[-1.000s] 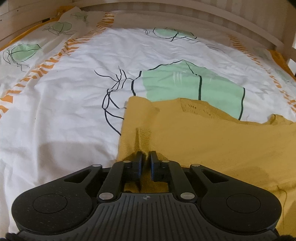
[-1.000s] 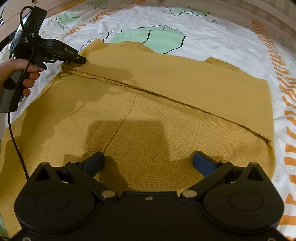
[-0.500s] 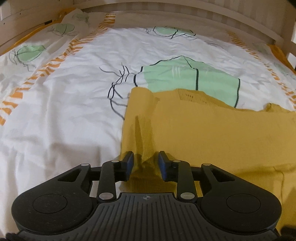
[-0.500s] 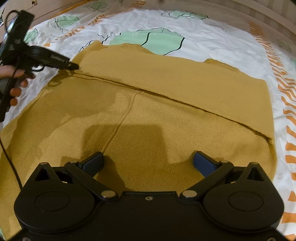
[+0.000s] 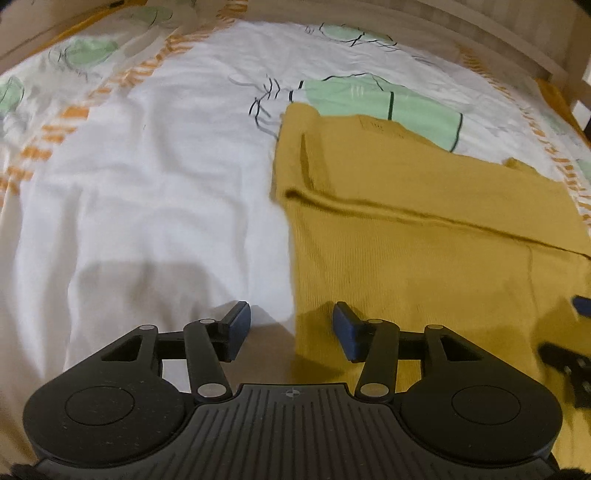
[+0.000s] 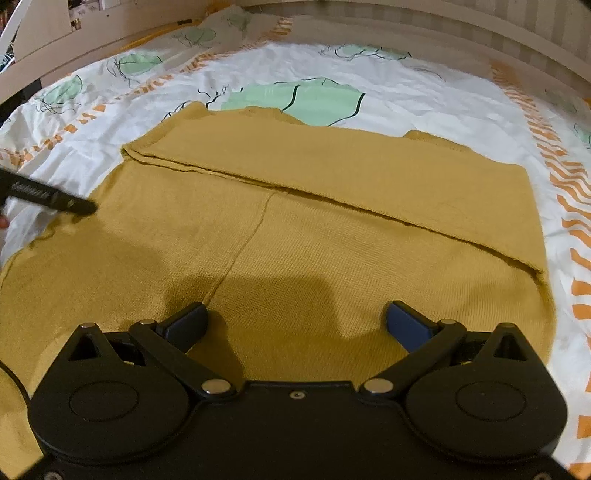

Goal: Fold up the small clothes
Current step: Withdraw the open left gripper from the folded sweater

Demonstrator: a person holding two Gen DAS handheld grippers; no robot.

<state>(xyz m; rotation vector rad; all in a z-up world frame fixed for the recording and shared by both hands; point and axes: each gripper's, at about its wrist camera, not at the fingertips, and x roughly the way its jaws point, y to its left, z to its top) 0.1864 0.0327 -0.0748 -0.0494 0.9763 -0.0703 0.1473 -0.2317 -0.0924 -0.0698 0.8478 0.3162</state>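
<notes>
Over sweater (image 5: 424, 266) edge: left gripper (image 5: 291, 328) just opening, holds nothing; right gripper (image 6: 297, 323) wide open, empty.

Warm, dim indoor light falls from behind the cameras. Each gripper throws a soft shadow forward: the right gripper (image 6: 297, 321) onto the mustard knit garment (image 6: 332, 221), the left gripper (image 5: 290, 328) onto the bedsheet (image 5: 147, 184). The left wrist view is motion-blurred; fisheye distortion bends the bed frame (image 6: 443, 22) at the edges.
</notes>
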